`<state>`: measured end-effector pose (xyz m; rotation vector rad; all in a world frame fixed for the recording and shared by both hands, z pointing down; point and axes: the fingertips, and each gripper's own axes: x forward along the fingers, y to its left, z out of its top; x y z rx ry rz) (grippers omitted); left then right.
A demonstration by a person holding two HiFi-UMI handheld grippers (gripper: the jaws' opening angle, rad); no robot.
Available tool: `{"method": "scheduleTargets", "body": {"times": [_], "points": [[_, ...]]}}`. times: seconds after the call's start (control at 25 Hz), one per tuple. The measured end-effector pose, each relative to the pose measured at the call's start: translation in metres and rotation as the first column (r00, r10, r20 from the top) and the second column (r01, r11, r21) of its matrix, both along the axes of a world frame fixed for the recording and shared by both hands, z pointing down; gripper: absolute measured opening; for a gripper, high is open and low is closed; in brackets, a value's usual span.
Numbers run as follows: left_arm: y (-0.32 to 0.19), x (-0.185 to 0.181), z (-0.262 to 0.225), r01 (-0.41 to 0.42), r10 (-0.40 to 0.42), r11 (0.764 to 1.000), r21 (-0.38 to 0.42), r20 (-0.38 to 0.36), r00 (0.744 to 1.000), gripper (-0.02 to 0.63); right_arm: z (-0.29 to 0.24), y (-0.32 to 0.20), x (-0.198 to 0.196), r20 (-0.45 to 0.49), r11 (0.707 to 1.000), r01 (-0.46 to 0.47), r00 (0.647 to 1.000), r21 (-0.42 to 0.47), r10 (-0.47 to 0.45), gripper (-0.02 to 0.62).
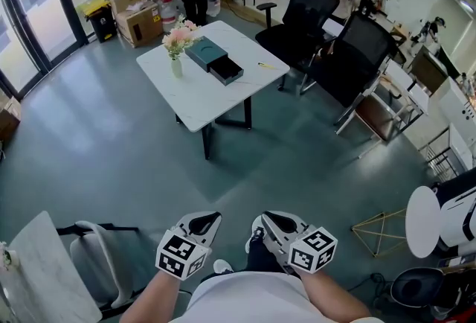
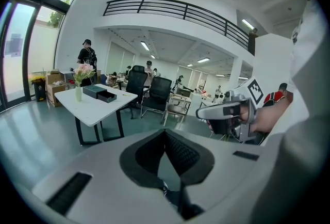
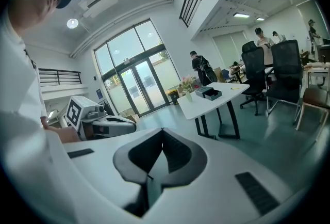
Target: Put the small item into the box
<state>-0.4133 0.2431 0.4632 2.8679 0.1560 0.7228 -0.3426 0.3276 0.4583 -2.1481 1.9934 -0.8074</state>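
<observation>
Two grippers hang low, close to the person's body in the head view, well apart from the table (image 1: 195, 96). The left gripper (image 1: 210, 219) has its fingers pressed together at the tips, with nothing between them. The right gripper (image 1: 269, 219) is the same, its tips meeting on no object.

On the white table stands the box (image 1: 204, 50), dark teal, with its drawer (image 1: 226, 70) slid out toward the table's near right edge. The drawer's inside looks dark, and whether it holds anything is too small to tell. The small item (image 1: 265, 65), a thin yellow thing, lies on the tabletop right of the drawer, apart from it and outside the box. A vase (image 1: 176, 66) holding pink flowers (image 1: 179, 36) stands just left of the box.

Beyond the table a carton (image 1: 139, 24) sits on the floor near a yellow-lidded bin (image 1: 102, 20); what they hold does not show. Black chairs (image 1: 309, 13) stand right of the table.
</observation>
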Motion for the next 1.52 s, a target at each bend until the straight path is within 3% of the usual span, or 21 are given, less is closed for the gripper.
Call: {"method": "scheduleTargets", "body": {"times": [0.28, 0.56, 0.96, 1.52], "points": [[-0.029, 0.052, 0.002, 0.035, -0.035, 0.999, 0.000, 0.031, 0.999, 0.012, -0.002, -0.044, 0.064, 0.010, 0.999, 0.035, 0.999, 0.027, -0.036, 0.015], [-0.048, 0.151, -0.019, 0.049, -0.049, 0.999, 0.019, -0.002, 0.999, 0.012, -0.021, -0.087, 0.147, -0.024, 0.992, 0.111, 0.994, 0.065, -0.109, 0.015], [-0.060, 0.271, -0.011, 0.076, -0.077, 0.997, 0.017, 0.022, 0.997, 0.012, -0.014, -0.086, 0.268, -0.053, 0.993, 0.114, 0.992, 0.040, -0.112, 0.015], [-0.083, 0.352, -0.005, 0.009, -0.011, 0.999, 0.036, 0.051, 0.999, 0.012, -0.001, -0.088, 0.350, -0.033, 0.999, 0.031, 0.999, 0.023, -0.030, 0.015]]}}
